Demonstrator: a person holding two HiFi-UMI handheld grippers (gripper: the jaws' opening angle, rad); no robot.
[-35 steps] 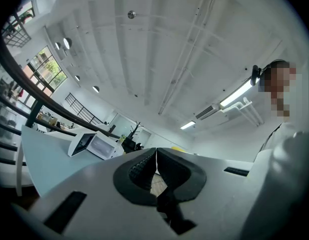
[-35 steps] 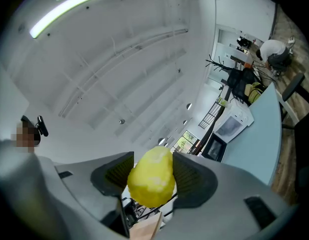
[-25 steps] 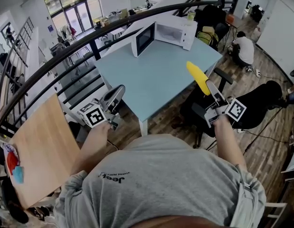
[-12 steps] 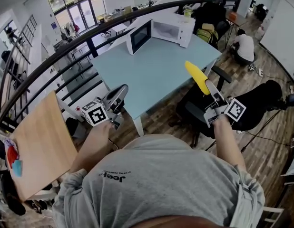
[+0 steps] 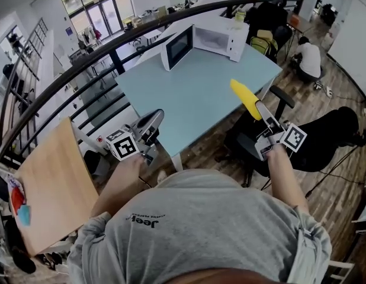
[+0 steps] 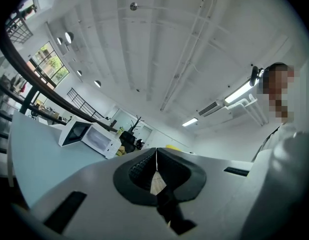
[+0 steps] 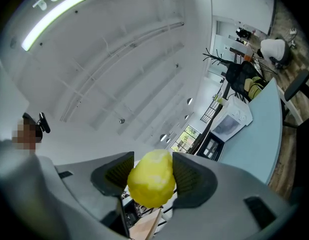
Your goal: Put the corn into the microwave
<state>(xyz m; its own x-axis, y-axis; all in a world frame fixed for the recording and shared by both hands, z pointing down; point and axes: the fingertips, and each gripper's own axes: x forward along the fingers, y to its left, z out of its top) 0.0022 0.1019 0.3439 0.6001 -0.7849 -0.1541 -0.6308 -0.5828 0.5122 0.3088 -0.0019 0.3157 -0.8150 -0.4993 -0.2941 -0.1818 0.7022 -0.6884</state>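
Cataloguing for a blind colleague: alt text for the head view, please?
The right gripper holds a yellow corn cob at the edge of a light blue table; a white microwave stands at the far end, door open. The left gripper, shut and empty, is by the near corner.

Bright daylight, sharp, fisheye-warped edges

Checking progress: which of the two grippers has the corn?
The right gripper, clamped on the yellow corn; the left gripper is shut and empty.

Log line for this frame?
right gripper: shut on yellow corn cob | left gripper: shut, empty | white microwave: door open
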